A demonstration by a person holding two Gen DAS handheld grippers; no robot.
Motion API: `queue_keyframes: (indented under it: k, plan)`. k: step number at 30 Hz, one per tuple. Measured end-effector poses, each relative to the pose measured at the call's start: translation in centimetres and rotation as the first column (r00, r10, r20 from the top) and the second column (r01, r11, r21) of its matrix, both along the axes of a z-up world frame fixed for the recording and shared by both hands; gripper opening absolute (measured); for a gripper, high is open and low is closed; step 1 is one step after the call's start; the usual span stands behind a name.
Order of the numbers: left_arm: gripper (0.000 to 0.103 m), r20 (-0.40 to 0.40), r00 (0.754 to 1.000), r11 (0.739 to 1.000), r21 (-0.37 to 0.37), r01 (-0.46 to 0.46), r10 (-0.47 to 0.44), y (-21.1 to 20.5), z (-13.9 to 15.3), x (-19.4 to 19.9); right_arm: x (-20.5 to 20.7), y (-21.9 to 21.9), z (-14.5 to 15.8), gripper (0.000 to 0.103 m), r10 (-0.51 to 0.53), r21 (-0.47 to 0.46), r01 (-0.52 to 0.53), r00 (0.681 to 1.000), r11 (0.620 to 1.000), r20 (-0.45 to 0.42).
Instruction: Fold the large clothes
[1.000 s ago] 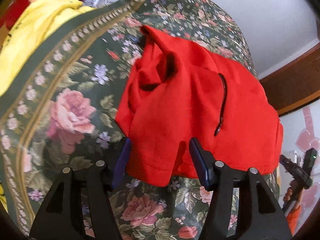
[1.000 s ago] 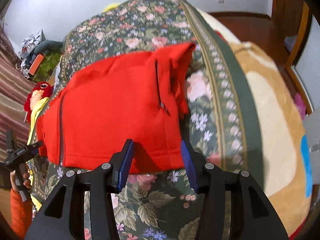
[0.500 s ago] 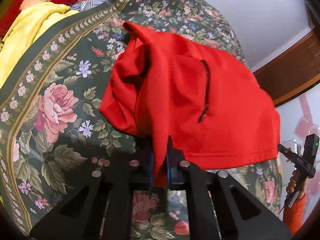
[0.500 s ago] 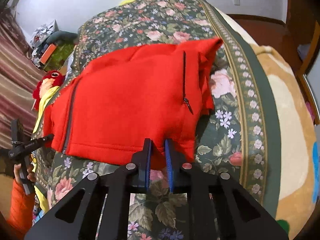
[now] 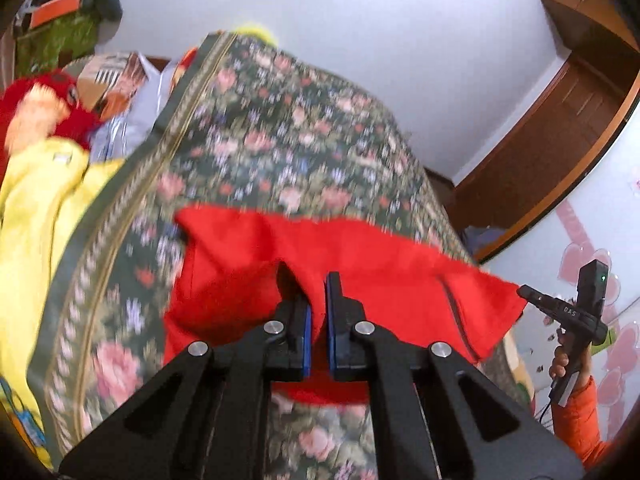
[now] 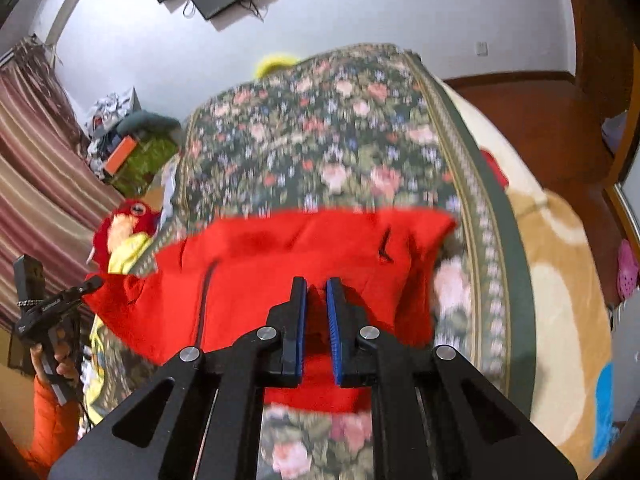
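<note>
Both tools, left and right, apparently clamp red garment hem

I see a plain red garment on a dark green bedspread patterned with pink roses; beside it, yellow cloth.

A bed covered by a dark green floral bedspread stretches ahead of the claw. A red garment lies partly on it just beyond the claw, its near hem raised. Left of the claw lie yellow cloth and a red plush toy.
</note>
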State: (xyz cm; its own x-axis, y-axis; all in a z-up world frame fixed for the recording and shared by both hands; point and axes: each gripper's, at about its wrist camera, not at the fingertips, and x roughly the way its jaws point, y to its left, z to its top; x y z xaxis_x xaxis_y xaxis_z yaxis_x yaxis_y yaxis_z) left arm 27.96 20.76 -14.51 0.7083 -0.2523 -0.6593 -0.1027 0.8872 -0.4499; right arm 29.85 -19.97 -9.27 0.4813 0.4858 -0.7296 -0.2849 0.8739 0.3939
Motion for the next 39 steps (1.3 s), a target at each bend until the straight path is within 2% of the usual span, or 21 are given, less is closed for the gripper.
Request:
queue_keyframes:
  k: [5,11,15,18,21,23,26,28,32,37,39]
  plan:
    - [0.004,0.023,0.999,0.999,0.025,-0.042,0.041,1.6,1.6,4.1,3.4,0.6,2.4,0.006,-0.015,-0.026,0.017,0.997,1.0,0.076]
    - [0.004,-0.007,0.994,0.994,0.016,-0.111,0.111,4.3,0.6,8.8,8.5,1.5,3.4,0.004,-0.057,-0.069,0.066,0.991,0.995,0.12]
    - [0.004,-0.064,0.987,0.989,-0.003,-0.15,0.15,5.9,-2.0,11.7,11.2,1.9,2.1,0.004,-0.076,-0.102,0.087,0.992,0.991,0.104]
    - [0.004,-0.136,0.979,0.987,-0.017,-0.157,0.153,6.6,-5.0,13.4,12.0,2.0,0.3,0.004,-0.078,-0.108,0.085,0.994,0.991,0.073]
    - [0.004,-0.212,0.966,0.989,0.037,-0.143,0.148,6.2,-8.1,14.7,11.8,2.2,-1.7,0.004,-0.063,-0.128,0.068,0.997,0.989,0.044]
    - [0.004,-0.244,0.961,0.988,0.11,-0.105,0.13,5.2,-9.3,15.0,11.2,2.5,-2.6,0.004,-0.03,-0.154,0.035,0.999,0.987,0.037]
    - [0.01,-0.256,0.963,0.985,0.166,-0.046,0.088,3.9,-9.5,14.7,9.9,2.9,-3.2,0.005,0.022,-0.188,-0.014,0.999,0.982,0.041]
    - [0.023,-0.245,0.967,0.979,0.2,-0.024,0.074,3.3,-8.7,14.2,8.5,3.3,-3.1,0.005,0.061,-0.22,-0.048,0.997,0.974,0.056]
    - [0.04,-0.159,0.985,0.96,0.279,-0.016,0.063,2.0,-5.4,12.5,5.9,4.1,-2.3,0.005,0.131,-0.224,-0.112,0.989,0.968,0.072]
    - [0.056,-0.089,0.995,0.97,0.242,-0.01,0.032,0.9,-2.5,10.3,3.7,6.2,-2.8,0.005,0.214,-0.215,-0.204,0.976,0.955,0.026]
    - [0.057,-0.095,0.995,0.976,0.218,0.022,-0.001,0.1,-2.5,9.5,3.0,7.4,-3.5,0.005,0.253,-0.206,-0.248,0.967,0.947,-0.002]
